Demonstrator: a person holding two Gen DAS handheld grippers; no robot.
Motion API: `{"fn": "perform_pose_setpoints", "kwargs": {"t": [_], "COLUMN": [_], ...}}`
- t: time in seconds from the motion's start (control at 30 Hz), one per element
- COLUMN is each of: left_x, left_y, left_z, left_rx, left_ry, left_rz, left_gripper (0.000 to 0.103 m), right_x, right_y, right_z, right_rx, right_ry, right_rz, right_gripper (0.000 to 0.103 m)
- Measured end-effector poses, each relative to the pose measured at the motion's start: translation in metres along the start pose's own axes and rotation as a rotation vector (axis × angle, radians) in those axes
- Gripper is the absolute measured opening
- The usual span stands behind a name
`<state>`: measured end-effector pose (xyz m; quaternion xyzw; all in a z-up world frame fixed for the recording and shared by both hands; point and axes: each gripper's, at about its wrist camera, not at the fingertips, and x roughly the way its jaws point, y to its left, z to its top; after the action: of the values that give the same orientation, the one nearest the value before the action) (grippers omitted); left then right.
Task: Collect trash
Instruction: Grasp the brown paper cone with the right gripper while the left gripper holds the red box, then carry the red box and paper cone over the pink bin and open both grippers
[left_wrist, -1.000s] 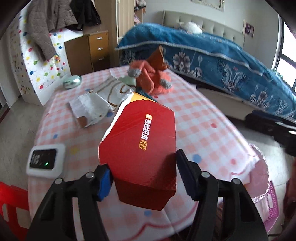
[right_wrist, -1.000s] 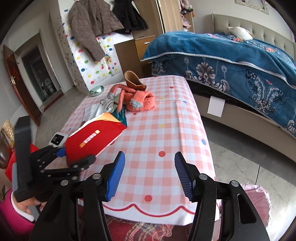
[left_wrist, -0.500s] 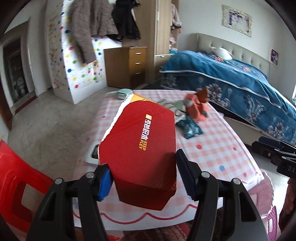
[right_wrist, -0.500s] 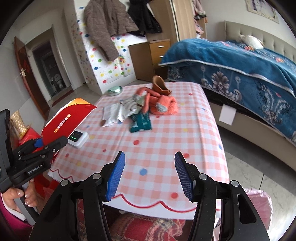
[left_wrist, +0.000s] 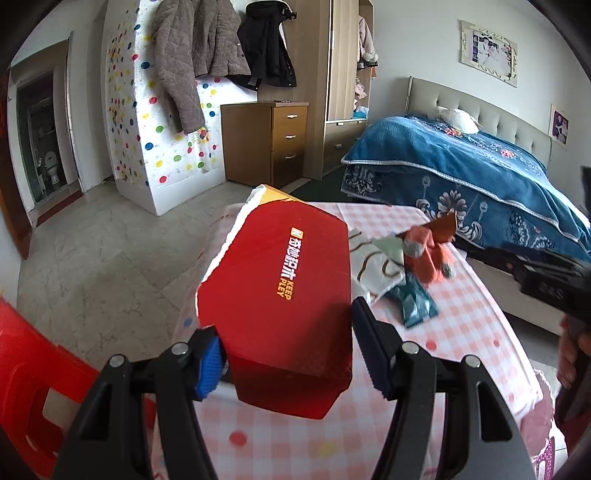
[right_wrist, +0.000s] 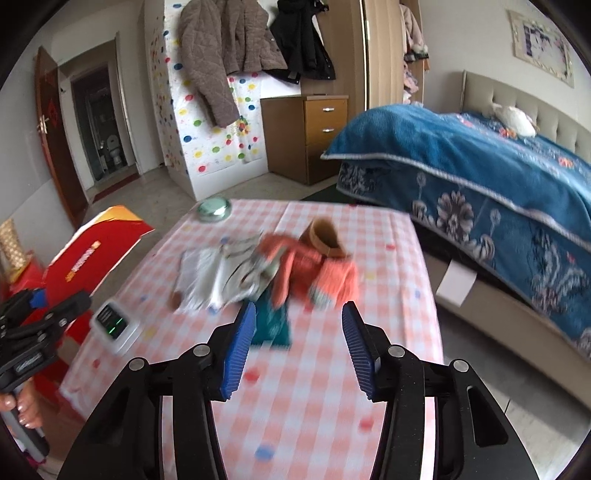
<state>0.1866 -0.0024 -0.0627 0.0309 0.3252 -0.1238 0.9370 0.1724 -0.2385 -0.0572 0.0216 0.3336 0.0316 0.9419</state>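
— Trash first: where's the red box (left_wrist: 284, 295)?
— Clamped between the left gripper (left_wrist: 288, 354) pads, held off the table's left edge, above the checked tablecloth (left_wrist: 461, 332).
— And the right gripper (right_wrist: 298, 343)?
— Jaws spread, gripping nothing, hovering over the table with the teal wrapper (right_wrist: 272, 325) just ahead.
— What else lies there?
— White wrappers (right_wrist: 218, 280) beside an orange garment (right_wrist: 314, 269), a brown cup (right_wrist: 325, 240) behind it, and a small white device (right_wrist: 114, 321) near the left edge.
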Motion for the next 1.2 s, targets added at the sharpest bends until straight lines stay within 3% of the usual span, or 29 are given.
{"fn": "perform_pose_setpoints", "kwargs": {"t": [0.13, 0.37, 0.43, 0.47, 0.53, 0.67, 0.8, 1.0, 1.1, 1.2], "left_x": [0.018, 0.047, 0.053, 0.054, 0.052, 0.038, 0.014, -0.018, -0.032, -0.05], "left_y": [-0.008, -0.015, -0.017, -0.018, -0.02, -0.023, -0.028, -0.034, -0.037, -0.046], "left_z": [0.01, 0.014, 0.016, 0.016, 0.016, 0.012, -0.001, -0.019, -0.023, -0.025], "left_rx": [0.012, 0.023, 0.023, 0.022, 0.022, 0.018, 0.015, 0.021, 0.024, 0.031], "left_ry": [0.005, 0.035, 0.043, 0.048, 0.048, 0.04, 0.04, 0.041, 0.032, 0.009], "left_rz": [-0.016, -0.028, -0.032, -0.035, -0.034, -0.042, -0.061, -0.053, -0.048, -0.062], "left_gripper": [0.061, 0.061, 0.061, 0.061, 0.061, 0.061, 0.061, 0.061, 0.061, 0.061], "right_x": [0.035, 0.076, 0.082, 0.084, 0.086, 0.071, 0.03, -0.013, -0.053, -0.08], "right_y": [-0.01, -0.022, -0.022, -0.022, -0.02, -0.011, -0.003, 0.012, 0.012, 0.004], "right_z": [0.025, 0.04, 0.041, 0.041, 0.04, 0.036, 0.022, -0.01, -0.021, -0.026], "right_rx": [-0.07, -0.103, -0.113, -0.121, -0.132, -0.119, -0.015, 0.03, 0.038, 0.087], "right_ry": [-0.006, 0.039, 0.042, 0.044, 0.038, 0.009, 0.027, 0.058, -0.043, -0.094], "right_rz": [-0.017, 0.012, 0.035, 0.04, 0.037, 0.036, 0.163, 0.23, 0.158, 0.145], "right_gripper": [0.05, 0.05, 0.046, 0.035, 0.034, 0.031, 0.029, 0.029, 0.028, 0.027]}}
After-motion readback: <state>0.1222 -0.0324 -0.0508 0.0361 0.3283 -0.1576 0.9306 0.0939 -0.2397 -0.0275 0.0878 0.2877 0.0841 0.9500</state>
